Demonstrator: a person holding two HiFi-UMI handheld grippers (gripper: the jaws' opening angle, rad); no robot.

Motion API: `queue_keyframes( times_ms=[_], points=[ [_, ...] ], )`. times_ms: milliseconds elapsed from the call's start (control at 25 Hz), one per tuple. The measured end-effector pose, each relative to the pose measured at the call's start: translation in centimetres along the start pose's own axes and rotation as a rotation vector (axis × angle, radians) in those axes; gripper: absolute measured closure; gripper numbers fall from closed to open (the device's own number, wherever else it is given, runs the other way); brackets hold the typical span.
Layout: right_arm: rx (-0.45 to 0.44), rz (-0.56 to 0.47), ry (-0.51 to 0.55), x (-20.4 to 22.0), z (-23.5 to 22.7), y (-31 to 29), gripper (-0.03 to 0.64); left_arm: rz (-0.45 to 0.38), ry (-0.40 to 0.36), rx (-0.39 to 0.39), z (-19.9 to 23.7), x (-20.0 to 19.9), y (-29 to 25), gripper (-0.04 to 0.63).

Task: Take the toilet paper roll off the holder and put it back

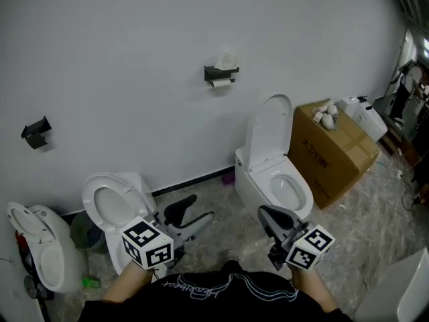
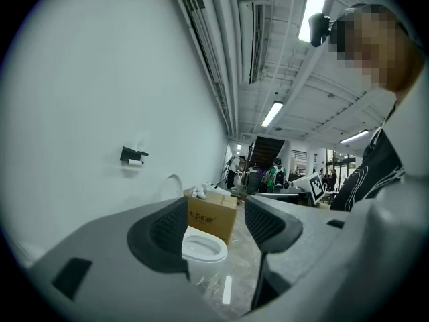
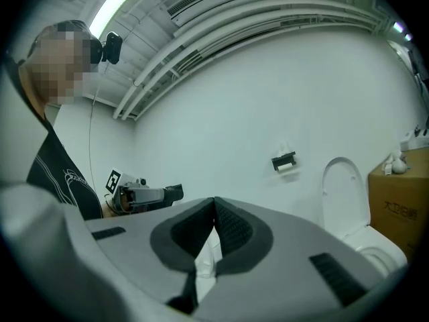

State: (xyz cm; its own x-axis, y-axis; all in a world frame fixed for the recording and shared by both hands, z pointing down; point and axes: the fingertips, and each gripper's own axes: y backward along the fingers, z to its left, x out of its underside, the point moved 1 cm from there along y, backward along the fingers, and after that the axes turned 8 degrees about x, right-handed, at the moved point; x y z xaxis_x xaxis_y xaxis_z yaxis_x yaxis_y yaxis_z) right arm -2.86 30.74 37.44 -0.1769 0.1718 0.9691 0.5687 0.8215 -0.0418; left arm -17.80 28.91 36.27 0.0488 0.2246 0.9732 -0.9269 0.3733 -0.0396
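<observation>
The small white toilet paper roll (image 1: 220, 83) is sitting in the black metal holder (image 1: 218, 72) mounted high on the pale grey wall (image 1: 120, 59), well apart from both grippers. The left gripper (image 2: 216, 208) is pointing level with its dark padded jaws released and standing wide, gripping nothing. The right gripper (image 3: 214, 205) is pressing its jaws together tip to tip, empty, near the open white ceramic toilet (image 1: 275, 180) beside the brown cardboard box (image 1: 332, 156).
</observation>
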Motion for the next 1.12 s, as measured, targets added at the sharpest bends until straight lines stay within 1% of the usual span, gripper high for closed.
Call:
queue_keyframes(
  times_ms=[280, 560, 760, 920, 1120],
  points=[
    [-0.010, -0.021, -0.010, -0.9, -2.0, -2.0, 0.615, 0.016, -0.017, -0.014, 2.2, -0.4, -1.7, 0.321],
    [-0.026, -0.026, -0.022, -0.9, -6.0, -5.6, 0.615, 0.022, -0.018, -0.052, 6.8, -0.5, -4.1, 0.314],
    [-0.031, -0.032, -0.033, -2.3, -10.3, -9.2, 0.615, 0.023, -0.004, -0.058, 10.9, -1.1, -7.2, 0.314],
    [-0.035, -0.022, -0.043, -3.7, -14.4, -12.8, 0.615, 0.027, 0.013, -0.072, 15.0, -2.2, -10.3, 0.314],
    [-0.048, -0.013, -0.044, -5.7, -19.5, -17.5, 0.615, 0.017, 0.028, -0.070, 19.7, -4.0, -14.6, 0.314]
  ],
)
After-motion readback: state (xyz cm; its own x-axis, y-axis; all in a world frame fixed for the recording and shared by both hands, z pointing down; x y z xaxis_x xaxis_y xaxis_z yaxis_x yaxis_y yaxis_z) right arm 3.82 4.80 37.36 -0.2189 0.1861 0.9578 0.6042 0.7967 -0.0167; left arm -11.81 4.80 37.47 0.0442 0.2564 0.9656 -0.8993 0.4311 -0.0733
